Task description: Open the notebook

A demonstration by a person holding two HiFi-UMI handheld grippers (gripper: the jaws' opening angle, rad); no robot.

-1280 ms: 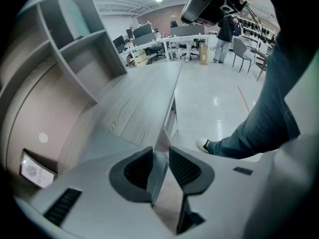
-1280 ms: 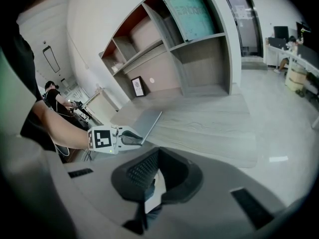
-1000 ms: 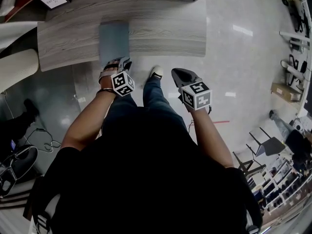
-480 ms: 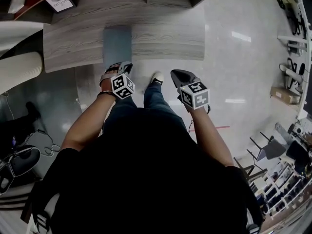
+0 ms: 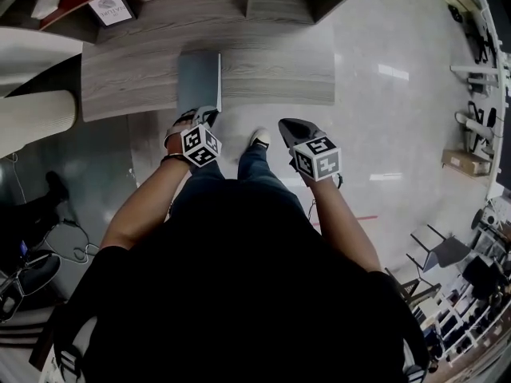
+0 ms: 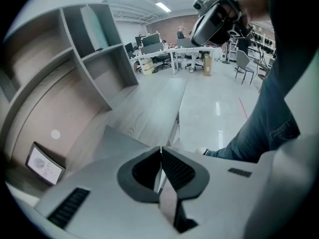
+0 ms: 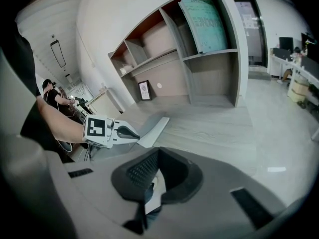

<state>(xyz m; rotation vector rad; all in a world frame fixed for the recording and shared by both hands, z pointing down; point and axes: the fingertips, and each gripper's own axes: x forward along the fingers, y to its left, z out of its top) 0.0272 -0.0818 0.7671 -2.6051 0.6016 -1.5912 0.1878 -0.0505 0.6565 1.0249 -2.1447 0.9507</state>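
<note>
So the notebook (image 5: 197, 80) is a grey one lying on the wooden table (image 5: 275, 70). It sits left of the middle, with its near end right at the table's front edge. The left gripper (image 5: 203, 116) is at that near end with its jaws pressed together on the edge of the cover (image 7: 151, 124). Its own view shows the pads closed, with just a thin pale sliver between them. From the right gripper view the cover looks tilted up off the table at the gripped end, with a white underside or page edge showing (could be either, hard to call from here). The head view also shows a thin white strip along the notebook's right side.

The right gripper (image 5: 291, 125) isn't touching anything. It hangs over the floor (image 5: 383, 118), just in front of the table's edge and off to the right of the notebook. Its jaw tips meet and there's nothing clamped in them. All you see past the pads is a bit of white shoe (image 5: 257, 138) and jeans.

Behind the table is an open shelf (image 7: 199, 73) with a small framed card (image 7: 144, 90) standing in one of the lower cubbies.
</note>
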